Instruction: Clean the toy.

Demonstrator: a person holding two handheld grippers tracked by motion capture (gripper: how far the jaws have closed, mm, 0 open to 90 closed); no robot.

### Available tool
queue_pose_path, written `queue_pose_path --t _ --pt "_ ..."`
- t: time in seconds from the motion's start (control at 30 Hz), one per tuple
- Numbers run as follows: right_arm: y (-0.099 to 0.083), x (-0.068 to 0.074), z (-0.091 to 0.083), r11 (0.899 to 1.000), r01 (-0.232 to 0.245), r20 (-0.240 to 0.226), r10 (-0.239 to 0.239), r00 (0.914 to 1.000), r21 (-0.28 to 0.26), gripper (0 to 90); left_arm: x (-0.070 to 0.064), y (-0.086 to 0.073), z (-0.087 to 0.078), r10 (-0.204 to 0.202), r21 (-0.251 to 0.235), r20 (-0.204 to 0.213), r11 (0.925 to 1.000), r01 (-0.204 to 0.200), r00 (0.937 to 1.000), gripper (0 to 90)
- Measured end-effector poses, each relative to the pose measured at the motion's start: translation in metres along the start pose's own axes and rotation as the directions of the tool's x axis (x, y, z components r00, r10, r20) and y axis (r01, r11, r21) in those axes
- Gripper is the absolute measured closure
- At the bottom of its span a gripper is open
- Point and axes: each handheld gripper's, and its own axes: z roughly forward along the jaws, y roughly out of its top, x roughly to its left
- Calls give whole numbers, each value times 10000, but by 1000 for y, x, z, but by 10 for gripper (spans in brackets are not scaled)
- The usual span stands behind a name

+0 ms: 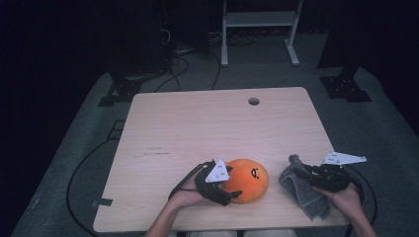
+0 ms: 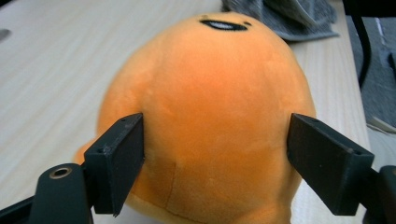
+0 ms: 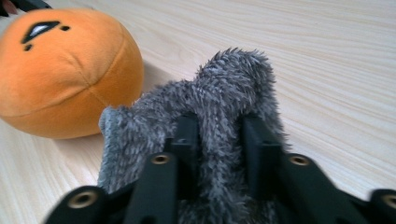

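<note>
1. Table [image 1: 197,118]: a light wooden top with a round hole [image 1: 254,101] near the far edge, toward the far right corner.
2. Orange plush toy [image 1: 247,180]: a round, soft ball with a small black face mark on top. It lies on the table near the near edge, about midway between the left and right edges.
3. Left gripper [image 1: 228,190]: held in the person's left hand [image 1: 185,196], it meets the plush toy from the toy's left side. A white three-cornered plate sits on top of it.
4. Left gripper state: in the left gripper view the two black jaws stand spread wide, one at each flank of the plush toy [image 2: 205,126]. Both jaw faces lie against or just beside the plush; whether they press into it cannot be told.
5. Grey cloth [image 1: 301,190]: a fuzzy, crumpled cloth that lies near the near right corner of the table, to the right of the plush toy and apart from it.
6. Right gripper [image 1: 301,170]: held in the person's right hand [image 1: 346,200] at the right edge of the table, pointing left toward the cloth.
7. Right gripper state: in the right gripper view the jaws are drawn close and pinch a raised fold of the grey cloth [image 3: 224,102] between them. The fold rises in a peak above the jaw tips.
8. In the right gripper view the plush toy [image 3: 65,70] rests on the table beyond the cloth.
</note>
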Motion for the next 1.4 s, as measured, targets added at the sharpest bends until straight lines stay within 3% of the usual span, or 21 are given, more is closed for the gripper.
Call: queue_pose_path --t 0.13,0.3,0.43,0.63,0.73,0.8,0.87,1.1,1.17,1.27,1.4 --pt "1 -1 3 9995 -116 -96 113 9999 -305 506 4 4 -7 -301 -663 76 9973 306 9995 182" --pt "2 -2 3 9985 -214 -182 205 9996 -510 473 3 13 -8 -283 -903 -102 9955 272 9995 162" --pt "1 -1 2 9980 -159 -291 142 9995 -605 464 4 23 -3 -294 -1091 34 9936 296 9996 161" --pt "1 2 1 9973 -102 -487 67 9988 -726 464 5 34 17 -259 -481 285 9985 273 9993 153" --pt "0 3 3 9974 -29 -652 -18 9979 -725 465 4 29 29 -234 137 102 9996 233 9997 128" --pt "1 4 3 9972 -50 -720 -4 9974 -746 470 2 23 33 -341 -81 17 9994 341 9994 138" --pt "2 4 4 9968 -18 -746 -42 9972 -805 473 1 20 35 -351 -91 -38 9993 351 9994 178" --pt "6 9 5 9951 99 -768 -175 9969 -981 479 -2 24 32 -231 337 -372 9991 243 9990 448" --pt "7 10 4 9944 65 -754 -145 9970 -1059 479 -2 25 30 -211 284 -374 9994 222 9991 483" --pt "8 9 2 9917 -76 -709 -16 9975 -1285 478 0 28 23 -628 -249 -280 9978 621 9976 519" --pt "8 7 0 9903 -176 -734 75 9973 -1377 477 2 30 18 -623 -379 -389 9974 609 9973 523"
